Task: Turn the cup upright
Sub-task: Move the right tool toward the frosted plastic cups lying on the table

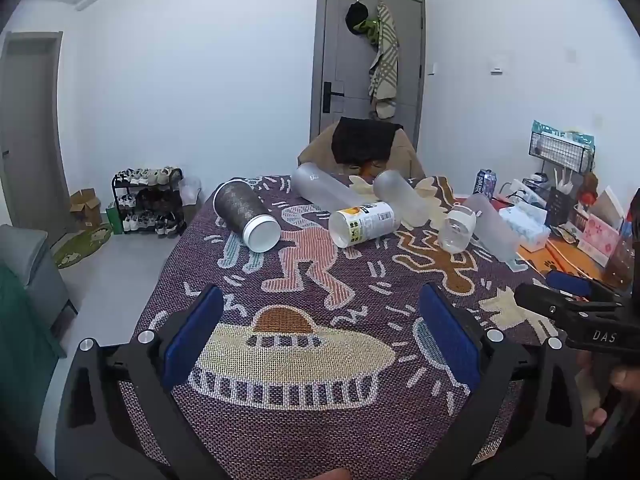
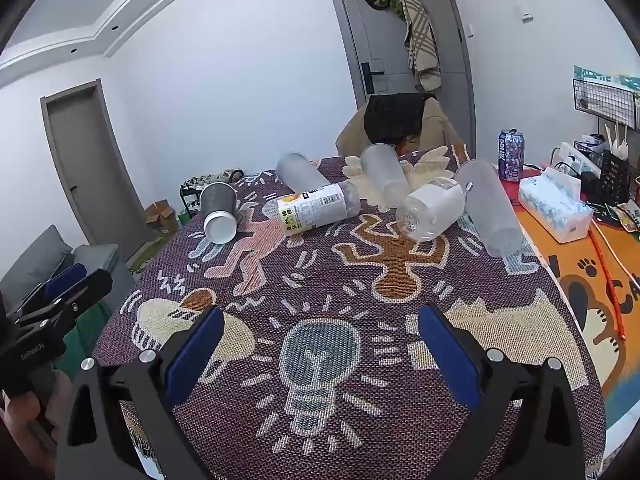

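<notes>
The left gripper (image 1: 320, 344) has its blue-padded jaws spread wide, holding nothing, poised above the patterned cloth (image 1: 320, 420) that covers the worktop. The right gripper (image 2: 320, 344) is likewise spread wide and empty, over the lightbulb figure woven into the cloth. Each gripper shows at the edge of the other's view, so they sit side by side at the near end of the worktop, well apart from the cups.

All the cups lie on their sides across the far half of the cloth. Farthest left is the dark grey cup (image 1: 247, 215), its white base turned toward the cameras. Near the middle lies a clear cup with a yellow and white label (image 1: 364, 222), and behind it a frosted cup (image 1: 324, 188). To the right are a second frosted cup (image 1: 402, 198), a clear cup with a white sleeve (image 1: 458, 228), and a third frosted cup (image 1: 494, 226) at the cloth's right edge. The white-sleeved cup seems to touch the third frosted one, though the fisheye makes that hard to judge.

Beyond the cloth's right edge stand a tissue pack (image 2: 554, 204) and a drink can (image 2: 511, 155).
</notes>
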